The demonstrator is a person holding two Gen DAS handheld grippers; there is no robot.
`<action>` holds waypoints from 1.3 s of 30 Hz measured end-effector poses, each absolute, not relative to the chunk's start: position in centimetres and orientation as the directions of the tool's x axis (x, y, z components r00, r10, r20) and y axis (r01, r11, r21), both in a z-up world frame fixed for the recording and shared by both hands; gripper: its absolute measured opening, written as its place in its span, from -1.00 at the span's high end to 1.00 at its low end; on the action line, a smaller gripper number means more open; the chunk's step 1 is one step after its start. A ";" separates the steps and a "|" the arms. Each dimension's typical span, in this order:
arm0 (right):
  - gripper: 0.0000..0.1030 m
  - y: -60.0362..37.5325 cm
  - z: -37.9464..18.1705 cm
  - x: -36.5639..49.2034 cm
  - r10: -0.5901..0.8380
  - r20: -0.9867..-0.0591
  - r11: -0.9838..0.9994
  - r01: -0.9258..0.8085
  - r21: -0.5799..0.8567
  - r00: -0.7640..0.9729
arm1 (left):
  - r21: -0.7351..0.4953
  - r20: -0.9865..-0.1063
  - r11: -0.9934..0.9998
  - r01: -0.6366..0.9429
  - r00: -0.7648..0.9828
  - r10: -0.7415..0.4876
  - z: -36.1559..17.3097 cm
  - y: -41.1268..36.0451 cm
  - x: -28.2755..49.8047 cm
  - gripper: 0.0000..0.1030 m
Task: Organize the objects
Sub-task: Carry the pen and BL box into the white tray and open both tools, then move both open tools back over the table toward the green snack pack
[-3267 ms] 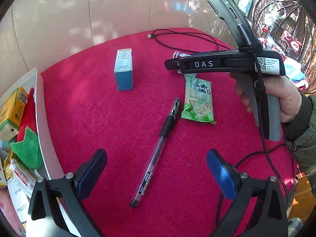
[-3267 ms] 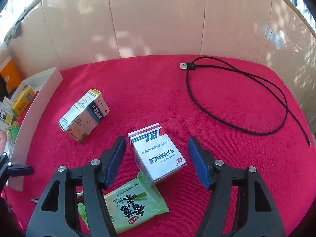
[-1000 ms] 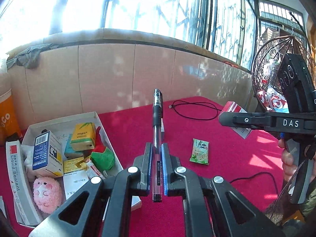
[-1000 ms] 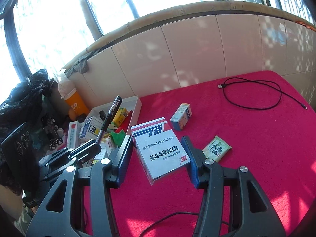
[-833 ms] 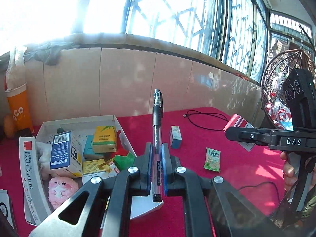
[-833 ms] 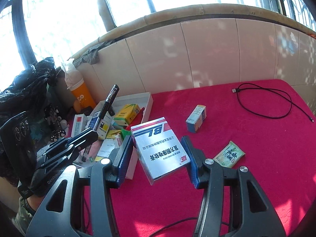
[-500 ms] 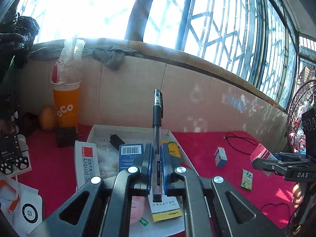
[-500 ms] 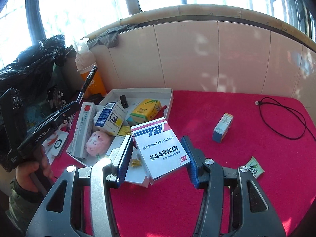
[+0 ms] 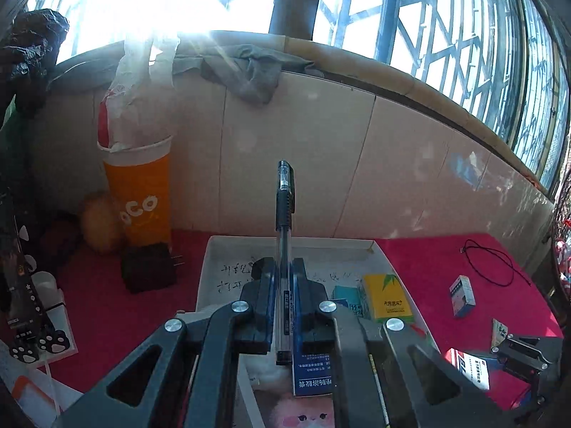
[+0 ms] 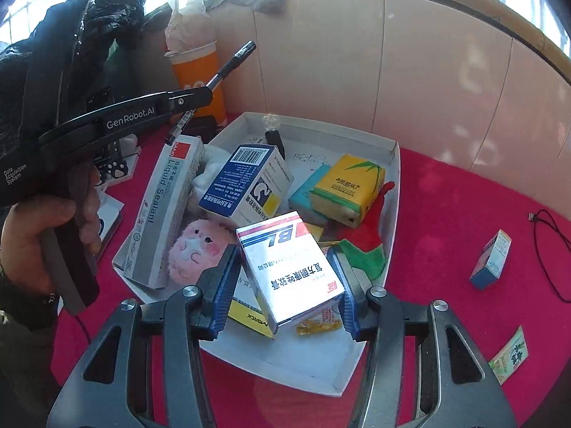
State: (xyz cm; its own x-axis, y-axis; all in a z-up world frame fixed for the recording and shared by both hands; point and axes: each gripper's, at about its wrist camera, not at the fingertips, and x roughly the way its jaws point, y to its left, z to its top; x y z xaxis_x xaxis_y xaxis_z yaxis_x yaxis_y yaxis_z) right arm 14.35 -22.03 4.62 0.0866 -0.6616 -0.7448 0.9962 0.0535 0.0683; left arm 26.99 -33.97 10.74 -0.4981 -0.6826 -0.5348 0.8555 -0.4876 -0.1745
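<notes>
Beige tiled wall (image 9: pixel 357 178) curves behind the red cloth-covered table (image 9: pixel 446 260). Large windows with dark lattice grilles (image 9: pixel 446 28) above; strong sun glare upper left. Grey rag (image 9: pixel 249 71) draped on the sill.

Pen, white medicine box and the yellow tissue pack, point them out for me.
pen (image 9: pixel 284 235), left wrist view, clear barrel.
white medicine box (image 10: pixel 289 267), right wrist view, top face.
yellow tissue pack (image 10: pixel 348 187), right wrist view, yellow front.
</notes>
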 end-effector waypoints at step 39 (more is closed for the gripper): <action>-0.75 -12.3 2.8 1.3 -0.655 -0.705 -0.431 0.901 0.054 -0.271 | -0.226 -0.474 -0.554 0.801 -0.587 -0.656 11.9 -23.4 20.7 -1.00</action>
State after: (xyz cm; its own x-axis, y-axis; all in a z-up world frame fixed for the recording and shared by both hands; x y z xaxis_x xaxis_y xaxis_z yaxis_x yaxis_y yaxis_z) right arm 1.32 -12.30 2.83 -0.2714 -0.6550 -0.7052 0.9006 -0.4313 0.0540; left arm 20.67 -23.39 11.86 -0.5872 -0.6564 -0.4736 0.8014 -0.5537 -0.2263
